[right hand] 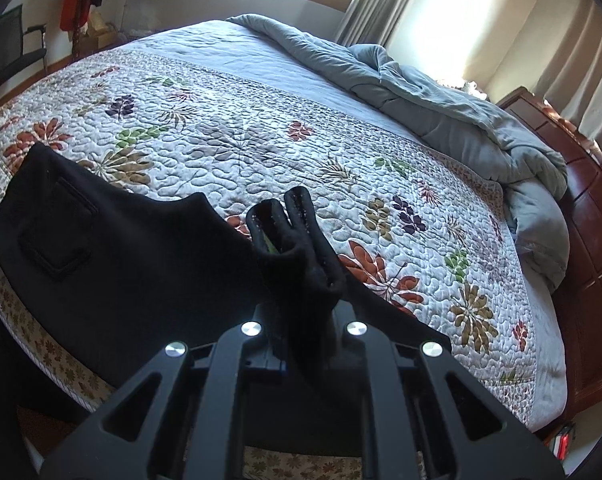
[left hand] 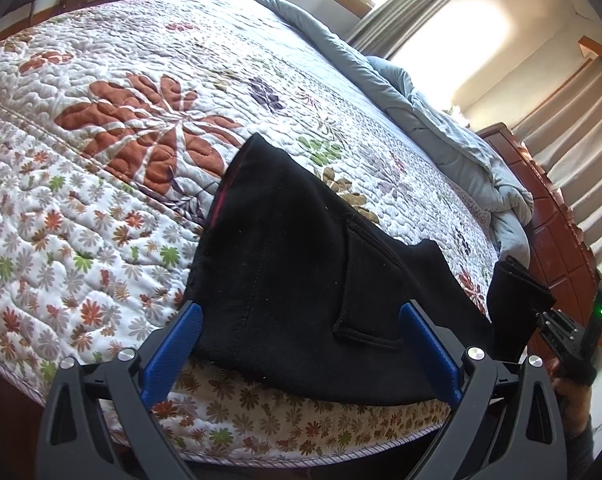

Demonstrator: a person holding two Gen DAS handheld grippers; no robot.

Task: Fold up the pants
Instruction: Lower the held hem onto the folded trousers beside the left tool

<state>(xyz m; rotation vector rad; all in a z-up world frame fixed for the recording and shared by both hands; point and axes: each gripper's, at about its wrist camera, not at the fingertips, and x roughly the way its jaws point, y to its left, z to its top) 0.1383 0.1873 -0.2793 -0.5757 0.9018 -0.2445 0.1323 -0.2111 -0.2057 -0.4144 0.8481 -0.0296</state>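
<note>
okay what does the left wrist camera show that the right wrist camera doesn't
Only the left wrist view shows the open left gripper with blue fingers straddling the black pants. Only the right wrist view shows the right gripper shut on a bunched end of the pants, plus a chair. Both show the floral quilt and the grey comforter.

One pair of black pants point(left hand: 293, 264) lies on the one bed point(left hand: 101, 208), which wears one flowered quilt point(right hand: 261, 148) and one rumpled grey-blue duvet point(right hand: 461, 120). Two grippers are about: the left gripper point(left hand: 301, 320) and the right gripper point(right hand: 305, 320). One patch pocket point(right hand: 57, 236) shows on the pants. One chair point(right hand: 17, 52) stands by the far wall, and one wooden headboard point(right hand: 593, 240).
</note>
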